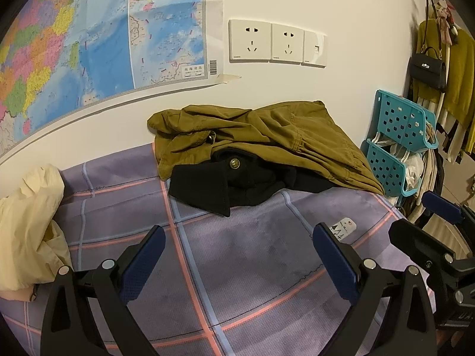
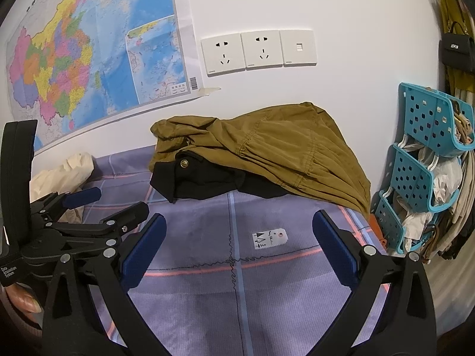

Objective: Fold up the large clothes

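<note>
On the plaid bed sheet [image 1: 237,267] against the wall, the olive jacket [image 1: 267,136] lies crosswise at upper centre, straight ahead of both spread, empty tongs, left tongs [image 1: 237,262] and right tongs [image 2: 237,252] about equally near.

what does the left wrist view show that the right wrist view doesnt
Only the left wrist view shows the right tool from the side and the yellow garments hanging by the wall. Only the right wrist view shows the left tool and a fingertip. Both share the olive jacket, black coat, cream garment, plaid sheet and teal rack.
</note>
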Available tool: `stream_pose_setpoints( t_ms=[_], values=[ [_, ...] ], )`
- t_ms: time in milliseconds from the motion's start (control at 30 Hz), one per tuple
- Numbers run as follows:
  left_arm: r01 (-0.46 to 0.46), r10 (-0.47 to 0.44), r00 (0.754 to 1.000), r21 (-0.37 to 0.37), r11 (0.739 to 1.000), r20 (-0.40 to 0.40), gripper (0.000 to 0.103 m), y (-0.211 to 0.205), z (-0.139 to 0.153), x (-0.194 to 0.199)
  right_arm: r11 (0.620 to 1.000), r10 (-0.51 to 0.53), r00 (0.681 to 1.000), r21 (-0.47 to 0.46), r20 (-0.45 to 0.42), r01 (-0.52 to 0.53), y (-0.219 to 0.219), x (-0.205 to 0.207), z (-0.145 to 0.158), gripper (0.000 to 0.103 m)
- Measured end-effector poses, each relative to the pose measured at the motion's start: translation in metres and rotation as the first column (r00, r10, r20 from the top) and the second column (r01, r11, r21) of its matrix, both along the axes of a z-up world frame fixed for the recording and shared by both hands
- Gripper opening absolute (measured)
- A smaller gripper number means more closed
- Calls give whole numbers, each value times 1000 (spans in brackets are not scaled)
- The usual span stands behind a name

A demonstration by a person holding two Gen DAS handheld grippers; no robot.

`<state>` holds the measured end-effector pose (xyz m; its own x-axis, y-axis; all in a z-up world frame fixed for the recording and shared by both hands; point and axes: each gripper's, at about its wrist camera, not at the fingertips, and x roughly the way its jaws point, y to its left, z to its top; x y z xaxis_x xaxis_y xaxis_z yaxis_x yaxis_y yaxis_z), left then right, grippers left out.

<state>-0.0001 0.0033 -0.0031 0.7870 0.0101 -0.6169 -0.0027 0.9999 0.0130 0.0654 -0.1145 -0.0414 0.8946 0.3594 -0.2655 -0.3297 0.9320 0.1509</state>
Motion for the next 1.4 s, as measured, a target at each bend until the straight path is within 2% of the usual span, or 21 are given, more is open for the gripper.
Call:
stream_pose_setpoints(
  t_ms=[1400],
  values=[
    [-15, 15, 1000, -18, 1000, -20, 96, 5, 1, 5, 1000, 14, 1000, -15, 2, -14, 1, 1, 2, 97]
  ],
)
